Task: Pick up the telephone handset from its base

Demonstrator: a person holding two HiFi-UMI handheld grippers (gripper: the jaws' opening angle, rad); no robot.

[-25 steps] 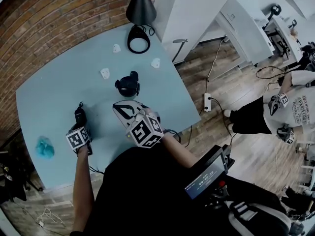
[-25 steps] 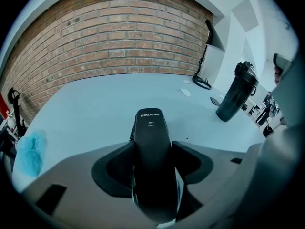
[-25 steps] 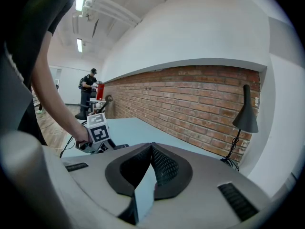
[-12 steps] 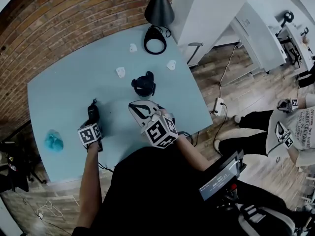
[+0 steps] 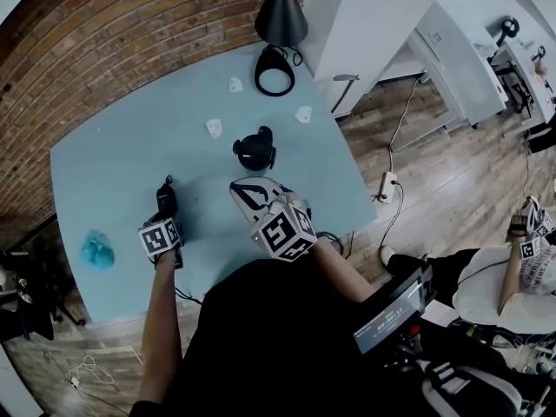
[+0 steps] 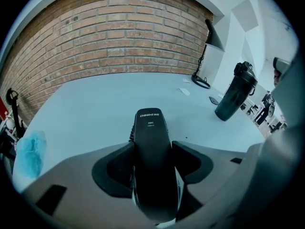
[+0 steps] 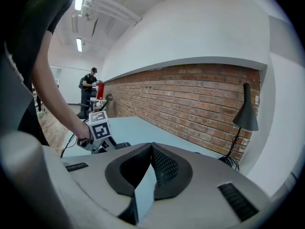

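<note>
The black telephone handset (image 6: 152, 147) lies lengthwise between the jaws of my left gripper (image 6: 152, 175), which is shut on its sides. A coiled cord shows at the handset's left edge. In the head view the handset (image 5: 164, 198) sticks out ahead of the left gripper (image 5: 165, 215) near the table's front left. The phone's base is hidden beneath it, and I cannot tell whether the handset is lifted off it. My right gripper (image 7: 151, 148) is shut with nothing in it, held above the table (image 5: 113, 172) to the right of the left gripper (image 7: 97, 128).
A black bottle (image 5: 254, 150) stands just beyond the right gripper (image 5: 248, 194). At the far edge are a black lamp (image 5: 280, 11) and its ring base (image 5: 274, 69). Three small white pieces (image 5: 214, 129) lie mid-table, and a blue cloth (image 5: 97, 250) at the left. The table's right edge drops to a floor with cables.
The head view shifted a little a second ago; both grippers keep their places on the table. A person on the floor at right has moved.
</note>
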